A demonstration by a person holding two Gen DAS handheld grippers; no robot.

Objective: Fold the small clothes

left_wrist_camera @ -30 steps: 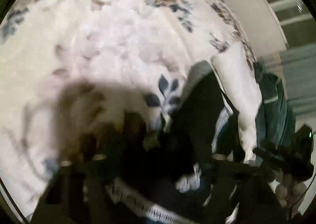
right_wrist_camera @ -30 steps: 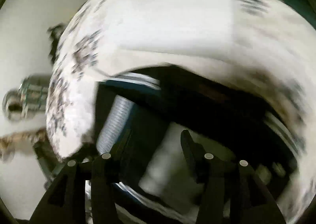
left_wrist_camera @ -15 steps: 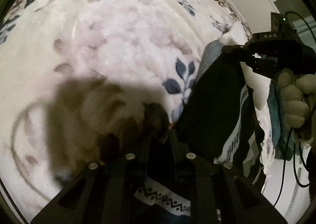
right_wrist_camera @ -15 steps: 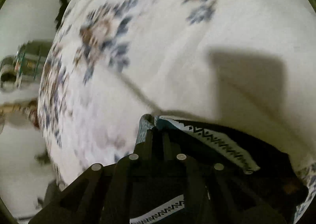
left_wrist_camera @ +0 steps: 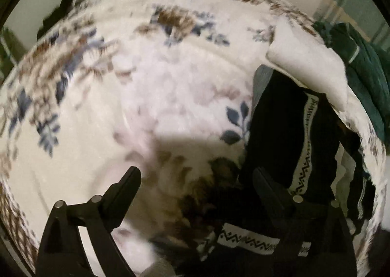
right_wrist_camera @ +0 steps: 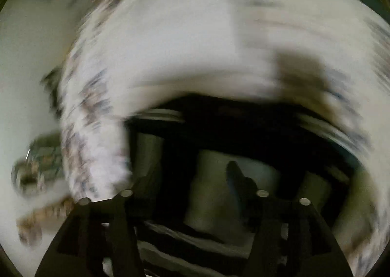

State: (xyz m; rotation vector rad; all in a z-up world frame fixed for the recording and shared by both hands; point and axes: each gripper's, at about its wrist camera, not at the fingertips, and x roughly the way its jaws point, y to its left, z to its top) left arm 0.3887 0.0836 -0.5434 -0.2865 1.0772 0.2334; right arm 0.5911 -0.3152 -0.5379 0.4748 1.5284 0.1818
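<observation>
Two grippers over a white fleece blanket with blue-brown floral print (left_wrist_camera: 151,86). Left gripper (left_wrist_camera: 197,177) jaws wide, opening, nothing between them; the black knit garment with white zigzag bands (left_wrist_camera: 280,125) lies under and beyond its right finger. Right gripper (right_wrist_camera: 180,179) view blurred: jaws apart, opening, the dark garment beneath them, contact unclear.

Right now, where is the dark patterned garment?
In the left wrist view the dark patterned garment lies on the right side of the floral blanket, just below a white cloth, with a green garment further right.
</observation>
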